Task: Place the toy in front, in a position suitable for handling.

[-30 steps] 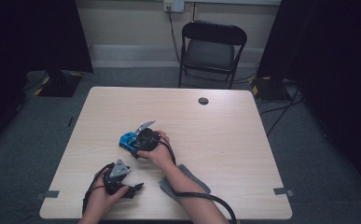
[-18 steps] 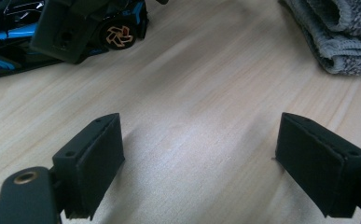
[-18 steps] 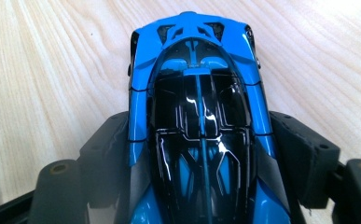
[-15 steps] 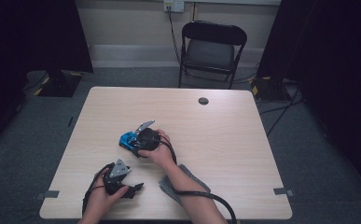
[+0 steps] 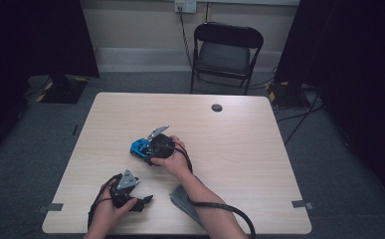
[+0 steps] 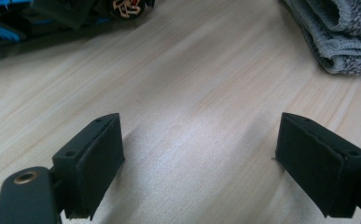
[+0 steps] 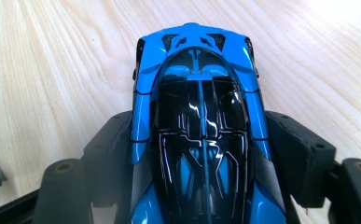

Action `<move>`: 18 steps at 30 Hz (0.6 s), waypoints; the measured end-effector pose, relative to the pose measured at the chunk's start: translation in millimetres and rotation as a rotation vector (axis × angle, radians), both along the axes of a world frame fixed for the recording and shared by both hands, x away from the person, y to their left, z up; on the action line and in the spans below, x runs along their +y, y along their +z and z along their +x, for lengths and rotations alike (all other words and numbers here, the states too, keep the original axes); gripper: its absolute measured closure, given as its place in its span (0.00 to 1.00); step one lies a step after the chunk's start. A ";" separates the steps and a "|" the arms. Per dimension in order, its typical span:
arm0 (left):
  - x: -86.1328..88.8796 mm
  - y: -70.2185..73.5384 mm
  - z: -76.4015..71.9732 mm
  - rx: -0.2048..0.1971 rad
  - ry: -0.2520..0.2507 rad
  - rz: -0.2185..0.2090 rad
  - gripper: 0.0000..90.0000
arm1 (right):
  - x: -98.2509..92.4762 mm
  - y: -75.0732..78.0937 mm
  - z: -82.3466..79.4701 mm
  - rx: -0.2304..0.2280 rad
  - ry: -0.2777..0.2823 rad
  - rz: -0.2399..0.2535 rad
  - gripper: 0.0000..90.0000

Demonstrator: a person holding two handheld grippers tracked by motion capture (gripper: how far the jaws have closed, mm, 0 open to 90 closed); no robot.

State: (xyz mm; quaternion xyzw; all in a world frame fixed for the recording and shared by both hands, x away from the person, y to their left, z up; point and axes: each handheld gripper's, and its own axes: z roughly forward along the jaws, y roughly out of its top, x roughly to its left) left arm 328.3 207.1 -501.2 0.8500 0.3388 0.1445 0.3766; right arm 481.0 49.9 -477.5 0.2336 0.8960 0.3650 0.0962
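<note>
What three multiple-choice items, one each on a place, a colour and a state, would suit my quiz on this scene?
1. Where is the folded grey cloth?
A near table edge, by the right forearm
B on the chair
C on the floor

2. What colour is the glossy toy car?
A red
B blue and black
C yellow

3. How does the left hand-held gripper stand?
A shut on the cloth
B shut on the car
C open over bare light wooden table

Answers: A, the high view shows it there; B, the right gripper view shows it; C, its jaws stand apart.

txt: none legible | labels/brands/nos: none | signs: none
</note>
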 end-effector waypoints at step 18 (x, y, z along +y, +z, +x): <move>0.0 -0.1 0.0 0.000 0.000 -0.002 0.16 | -61.2 23.3 3.1 0.000 -0.058 0.039 0.31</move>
